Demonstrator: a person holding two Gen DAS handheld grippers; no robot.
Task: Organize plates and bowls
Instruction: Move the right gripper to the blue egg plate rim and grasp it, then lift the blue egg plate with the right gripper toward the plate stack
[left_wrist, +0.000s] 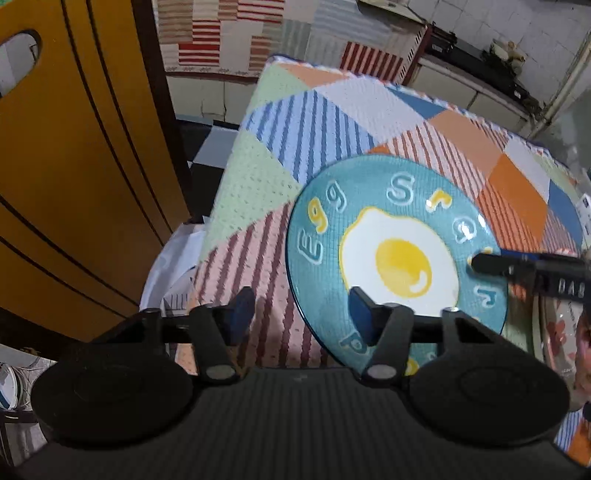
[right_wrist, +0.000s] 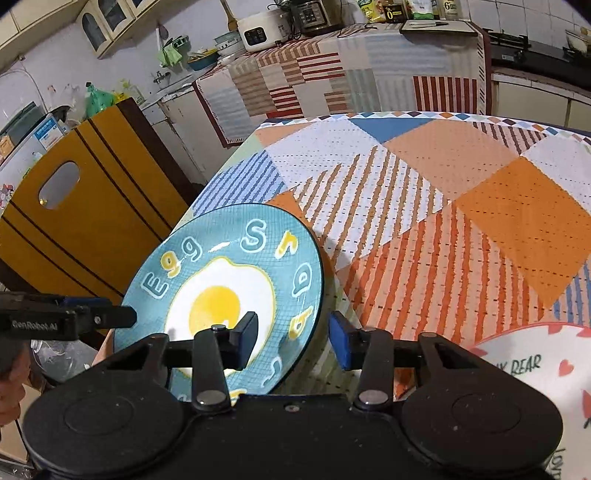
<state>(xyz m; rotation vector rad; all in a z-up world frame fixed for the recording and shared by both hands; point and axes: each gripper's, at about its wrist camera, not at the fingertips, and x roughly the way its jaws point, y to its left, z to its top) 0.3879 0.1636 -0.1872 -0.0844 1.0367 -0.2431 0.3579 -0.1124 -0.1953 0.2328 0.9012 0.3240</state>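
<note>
Teal egg plate (right_wrist: 236, 291) tilts at table edge, both the right gripper (right_wrist: 293, 341) and left gripper (left_wrist: 301, 314) spread, seemingly mid-pickup; next: pinch rim.

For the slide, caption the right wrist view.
Open right gripper straddling the rim of the teal egg plate on the patchwork tablecloth.

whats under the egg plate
The patchwork tablecloth lies under the egg plate. Its near-left part seems to hang past the table edge. What the plate covers is hidden.
</note>
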